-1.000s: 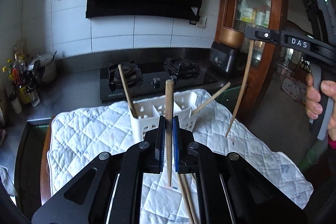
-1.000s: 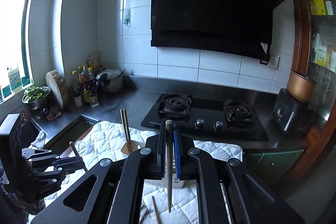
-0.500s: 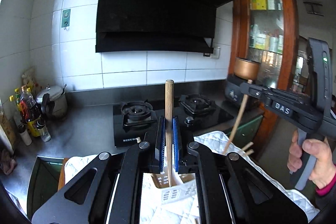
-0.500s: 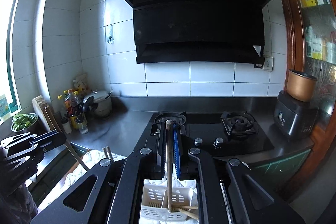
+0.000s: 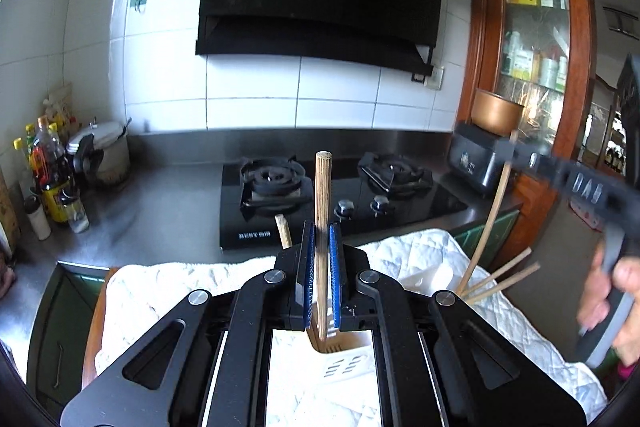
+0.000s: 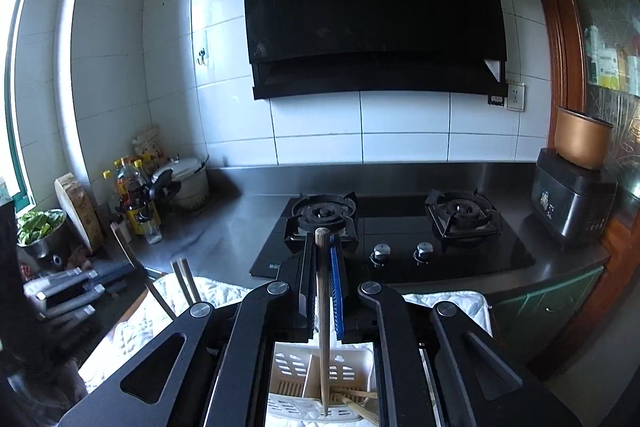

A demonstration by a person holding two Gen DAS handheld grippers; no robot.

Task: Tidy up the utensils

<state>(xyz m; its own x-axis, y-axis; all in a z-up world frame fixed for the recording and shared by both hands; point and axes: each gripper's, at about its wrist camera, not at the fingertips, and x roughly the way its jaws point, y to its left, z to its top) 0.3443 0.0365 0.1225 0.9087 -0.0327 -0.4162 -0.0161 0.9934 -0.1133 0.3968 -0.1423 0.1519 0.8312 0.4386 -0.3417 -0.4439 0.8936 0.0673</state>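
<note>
Your left tool (image 5: 319,279) points level toward the stove (image 5: 340,199), its blue pads closed onto an upright wooden chopstick (image 5: 322,227); the stick's lower tip sits inside a compartment of the white utensil caddy (image 5: 344,363) directly below. Your right tool (image 6: 322,291) is posed the same way, pads pinched on a second chopstick (image 6: 322,327), held vertical, tip down in the caddy (image 6: 296,367) among other sticks lying slanted there. From the left wrist view, the right tool (image 5: 576,183) shows blurred at the right edge, your right hand (image 5: 616,291) wrapped round its grey handle, its chopstick (image 5: 488,223) slanting down toward the caddy. Two more sticks (image 5: 504,275) lean out over the caddy's right side. The caddy rests on a white quilted cloth (image 5: 432,247) spread on the tabletop (image 5: 168,211) in front of the stove.
</note>
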